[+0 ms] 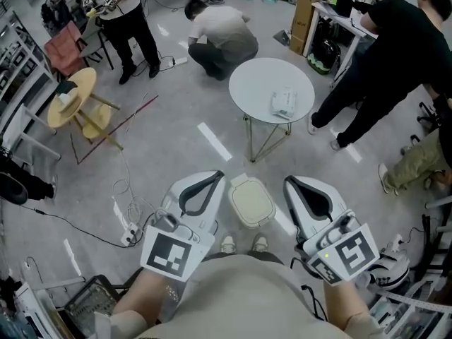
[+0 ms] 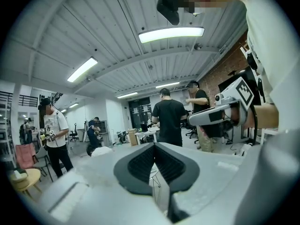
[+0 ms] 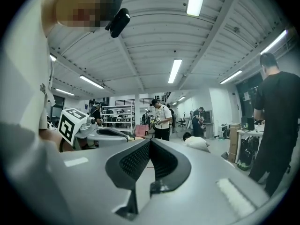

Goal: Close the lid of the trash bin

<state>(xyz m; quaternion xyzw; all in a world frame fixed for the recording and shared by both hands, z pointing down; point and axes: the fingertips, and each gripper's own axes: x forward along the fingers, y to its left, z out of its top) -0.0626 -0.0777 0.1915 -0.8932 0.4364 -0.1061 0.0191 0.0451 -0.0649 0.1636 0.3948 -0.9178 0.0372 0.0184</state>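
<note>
- Cubes with black-and-white square markers sit nearest, one on the left gripper (image 1: 215,176) and one on the right gripper (image 1: 290,181); the patterns are codes, not letters
- Left gripper's jaws meet at the tips with nothing between them, plain in the left gripper view
- Right gripper's jaws are likewise pressed together and empty
- Trash bin (image 1: 252,202) stands on the grey floor between the two grippers, just ahead of the person's shoes (image 1: 227,244); its cream lid (image 1: 251,196) lies flat on top
- Loose cables (image 1: 123,189) trail over the floor to the left of the left gripper
- Round white table (image 1: 254,83) stands beyond the bin and carries a pale packet (image 1: 284,103), whose print is too small to read
- Yellow round-topped stool (image 1: 74,94) sits well off to the left
- Farther out are a crouching person (image 1: 220,37), a standing person (image 1: 127,16) and a person in black (image 1: 395,55) bent forward at the right
- Only the head view shows the bin; the gripper views look across the room and up at ceiling strip lights (image 2: 171,34), the left one catching the right gripper at its right side, the right one catching the left gripper at its left side
</note>
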